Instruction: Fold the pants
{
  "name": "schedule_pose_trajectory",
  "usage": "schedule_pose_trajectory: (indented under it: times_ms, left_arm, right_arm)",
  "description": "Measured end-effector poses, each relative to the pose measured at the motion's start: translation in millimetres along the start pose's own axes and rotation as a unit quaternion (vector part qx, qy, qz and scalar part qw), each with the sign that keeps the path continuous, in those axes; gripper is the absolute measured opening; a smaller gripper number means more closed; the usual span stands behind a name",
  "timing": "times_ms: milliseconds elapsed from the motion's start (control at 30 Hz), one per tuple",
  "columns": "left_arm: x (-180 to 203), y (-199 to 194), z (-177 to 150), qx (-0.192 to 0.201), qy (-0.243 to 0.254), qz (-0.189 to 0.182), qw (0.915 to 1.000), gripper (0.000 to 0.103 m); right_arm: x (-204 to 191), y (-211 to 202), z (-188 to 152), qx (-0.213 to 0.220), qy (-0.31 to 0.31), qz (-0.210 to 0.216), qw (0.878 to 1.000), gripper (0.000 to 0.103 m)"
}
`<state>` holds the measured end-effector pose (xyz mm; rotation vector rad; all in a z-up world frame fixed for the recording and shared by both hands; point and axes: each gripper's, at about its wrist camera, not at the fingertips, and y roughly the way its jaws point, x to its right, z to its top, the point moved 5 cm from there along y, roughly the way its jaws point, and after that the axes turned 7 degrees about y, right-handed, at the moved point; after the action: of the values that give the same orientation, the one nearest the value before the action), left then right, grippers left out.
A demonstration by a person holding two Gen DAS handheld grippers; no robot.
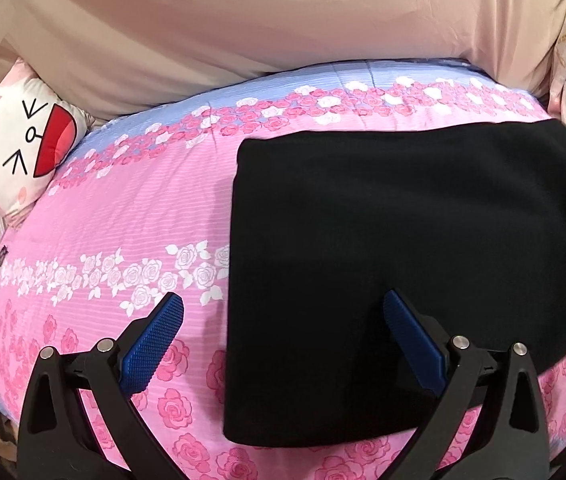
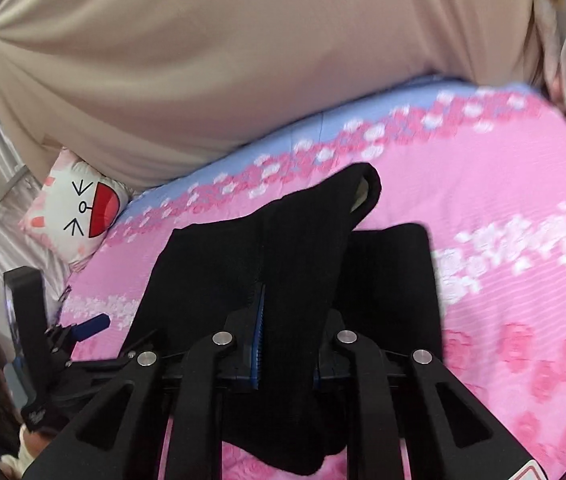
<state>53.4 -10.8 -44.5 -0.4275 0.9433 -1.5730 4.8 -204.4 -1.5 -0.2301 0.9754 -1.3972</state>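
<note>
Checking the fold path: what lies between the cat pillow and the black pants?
Only bare floral quilt separates the cat pillow from the black pants, in the left wrist view.

Black pants (image 1: 403,248) on pink floral bedspread (image 1: 131,208), left hand-held gripper (image 1: 283,320) spread above

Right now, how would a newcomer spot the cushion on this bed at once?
Start from the pink rose-print quilt covering the bed. Follow its blue edge left to the beige curtain; the cushion leans there. It alone is white with a drawn cartoon face and open red mouth, unlike the plain black pants.
</note>
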Motion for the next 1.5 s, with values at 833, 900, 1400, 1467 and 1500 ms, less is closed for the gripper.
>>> schedule_pose_trajectory:
  times_ms: [833, 900, 1400, 1467, 1500]
  left_arm:
    - [20, 14, 2, -0.011, 0.021, -0.008, 0.9997, 0.098]
    - [19, 16, 2, -0.013, 0.02, -0.009, 0.9997, 0.098]
    - [13, 16, 0, -0.018, 0.009, -0.037, 0.9991, 0.098]
    - [9, 11, -1, -0.014, 0.002, -0.039, 0.9991, 0.098]
    - [5, 5, -2, -0.008, -0.001, -0.039, 0.9992, 0.098]
  right_arm:
    - [13, 98, 56, -0.098, 0.014, -0.025, 0.995, 0.0]
    - [3, 75, 54, -0.066, 0.006, -0.027, 0.997, 0.003]
    - [-1, -1, -17, -0.034, -0.024, -0.034, 0.999, 0.01]
    - [15, 12, -29, -0.052, -0.036, -0.082, 0.995, 0.0]
    - [22, 12, -32, -0.053, -0.024, -0.076, 0.995, 0.0]
